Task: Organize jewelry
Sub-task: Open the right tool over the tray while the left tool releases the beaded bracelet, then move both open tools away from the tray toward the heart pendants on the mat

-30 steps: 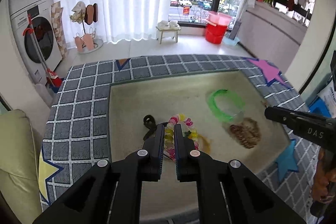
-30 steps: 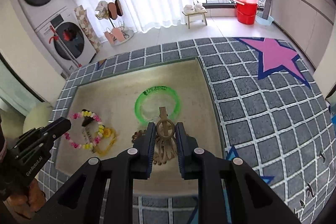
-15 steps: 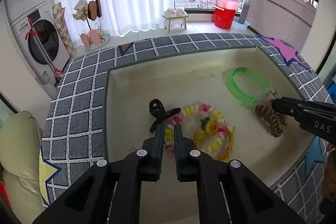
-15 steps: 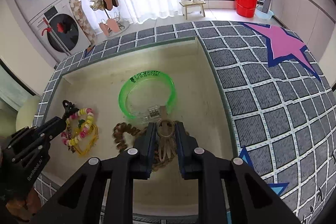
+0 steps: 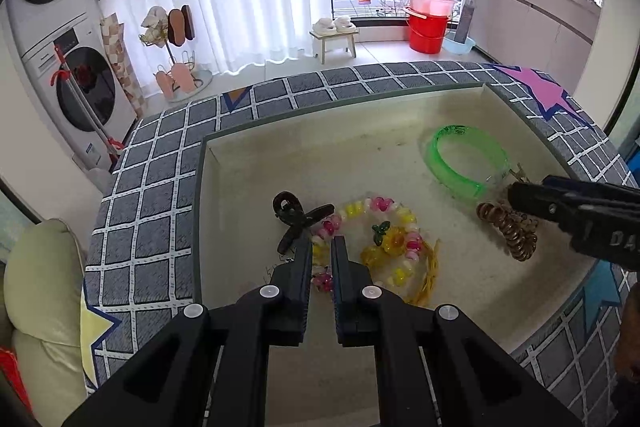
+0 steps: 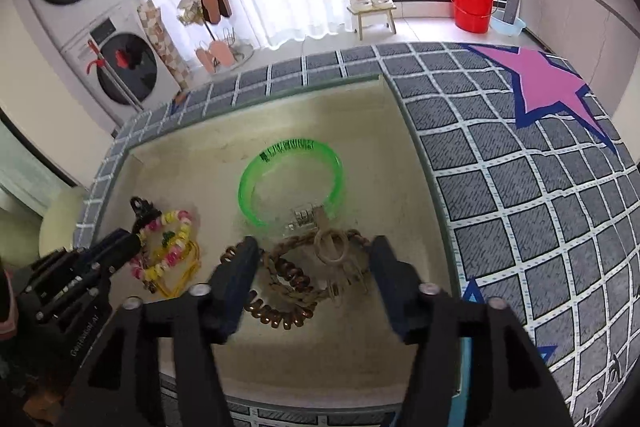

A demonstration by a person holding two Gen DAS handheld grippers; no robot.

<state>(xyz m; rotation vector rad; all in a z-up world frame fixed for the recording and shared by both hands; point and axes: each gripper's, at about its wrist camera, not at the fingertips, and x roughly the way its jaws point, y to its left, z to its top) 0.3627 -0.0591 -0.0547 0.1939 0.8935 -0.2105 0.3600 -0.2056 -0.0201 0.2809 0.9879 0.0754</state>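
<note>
A shallow beige tray [image 5: 360, 155] holds the jewelry. My left gripper [image 5: 321, 247] is shut on the pink and yellow bead bracelet [image 5: 376, 211], which rests on the tray floor beside a black clip [image 5: 292, 215] and a yellow flower piece [image 5: 390, 243]. My right gripper [image 6: 312, 259] is open, its jaws wide apart on either side of a brown braided rope bracelet with a wooden ring [image 6: 330, 247] and a brown coil hair tie [image 6: 280, 311]. A green bangle [image 6: 292, 183] lies just beyond them. The bead bracelet also shows in the right wrist view [image 6: 168, 247].
The tray sits in a grey grid-pattern cloth [image 6: 520, 187] with a pink star [image 6: 544, 83]. A cream cushion [image 5: 40, 287] lies at the left. A washer, a shoe rack, a stool and red buckets stand on the floor beyond.
My right gripper has opened and let go of the rope bracelet, which now lies on the tray floor. My left gripper has stayed shut on the bead bracelet.
</note>
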